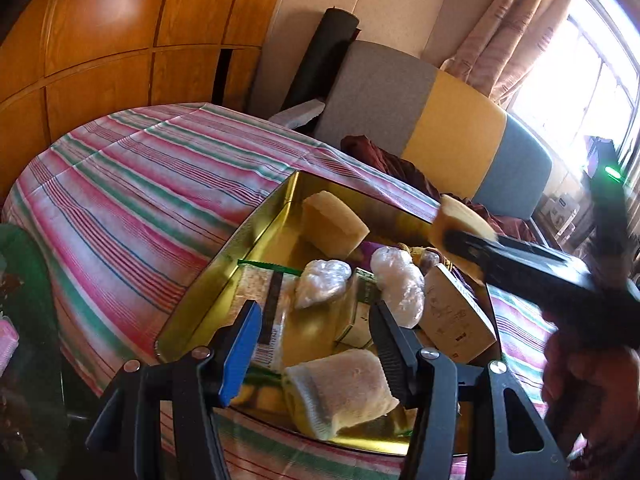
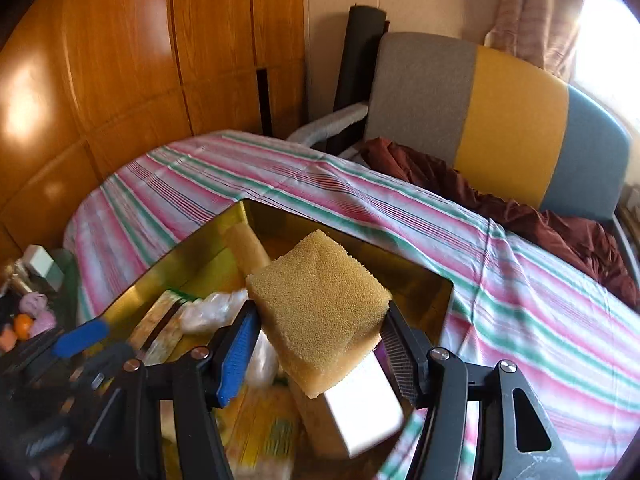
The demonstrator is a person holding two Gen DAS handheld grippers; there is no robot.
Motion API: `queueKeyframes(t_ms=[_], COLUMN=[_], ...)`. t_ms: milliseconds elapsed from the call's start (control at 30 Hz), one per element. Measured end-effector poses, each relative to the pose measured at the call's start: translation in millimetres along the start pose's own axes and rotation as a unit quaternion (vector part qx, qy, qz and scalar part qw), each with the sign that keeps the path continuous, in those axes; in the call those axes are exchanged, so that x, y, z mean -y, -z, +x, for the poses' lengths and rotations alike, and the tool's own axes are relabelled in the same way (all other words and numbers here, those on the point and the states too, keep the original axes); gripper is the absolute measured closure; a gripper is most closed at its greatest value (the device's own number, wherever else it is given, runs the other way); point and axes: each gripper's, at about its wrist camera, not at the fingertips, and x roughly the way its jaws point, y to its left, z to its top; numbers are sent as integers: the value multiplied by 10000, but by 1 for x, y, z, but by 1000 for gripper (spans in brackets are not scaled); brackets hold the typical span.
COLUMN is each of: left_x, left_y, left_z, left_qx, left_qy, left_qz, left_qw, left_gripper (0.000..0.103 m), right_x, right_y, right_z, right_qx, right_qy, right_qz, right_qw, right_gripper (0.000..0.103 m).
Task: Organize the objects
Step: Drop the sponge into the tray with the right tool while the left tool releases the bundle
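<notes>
The right hand-held gripper [image 2: 318, 340] is clamped on a tan, porous block sponge [image 2: 320, 304], carried above the right side of the shallow gold metal tin [image 1: 224, 264]. The tin sits on the pink-and-green striped cloth [image 1: 132, 192] covering the bench. The left hand-held gripper [image 1: 310, 344] hangs over the tin's near edge, jaws apart, gripping nothing.
</notes>
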Motion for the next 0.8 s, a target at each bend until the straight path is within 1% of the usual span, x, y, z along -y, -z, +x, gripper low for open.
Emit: queueKeyframes(t_ms=[67, 233, 300, 400, 433, 467, 533, 567, 600, 633, 667, 700, 733, 800], left_x=[-5, -11, -12, -15, -16, -17, -20, -21, -22, -23, -23, -23, -22, -22], left_y=[-2, -2, -3, -3, -3, -3, -3, -2, -2, -2, -2, -2, -2, -2], left_z=[0, -2, -3, -1, -1, 0, 1, 2, 2, 3, 3, 3, 3, 2], left_qx=[7, 31, 54, 60, 67, 63, 38, 41, 25, 14, 20, 35, 45, 84], left_qy=[2, 4, -17, -23, -38, -50, -78, -78, -80, -92, -94, -66, -36, -48], left_qz=[-66, -184, -215, -278, -291, -292, -332, -360, -376, -382, -390, -394, -392, -427], left_qw=[10000, 9998, 9998, 9996, 9995, 9995, 9994, 9993, 9993, 9992, 9992, 9992, 9992, 9990], left_gripper=[46, 46, 46, 46, 46, 46, 46, 46, 46, 46, 46, 46, 46, 46], right_x=[-4, -15, -21, -30, -32, -34, -34, -34, -33, -33, -31, -29, -25, -18], right_y=[-10, -37, -44, -49, -49, -49, -48, -46, -45, -44, -43, -42, -40, -38], right_z=[14, 60, 78, 98, 103, 107, 114, 116, 115, 113, 107, 103, 95, 85], right_qx=[-104, -542, -708, -946, -1002, -1058, -1239, -1381, -1389, -1345, -1256, -1188, -1074, -853], right_qy=[75, 254, 327, 324, 274, 104, -422, -747, -828, -832, -792, -721, -587, -486], right_qz=[-52, -193, -260, -366, -347, -236, 41, 196, 243, 245, 233, 252, 316, 442], right_qw=[9999, 9980, 9966, 9943, 9940, 9941, 9914, 9874, 9865, 9871, 9886, 9900, 9920, 9942], right_gripper=[42, 42, 42, 42, 42, 41, 40, 39, 38, 34, 32, 27, 23, 22])
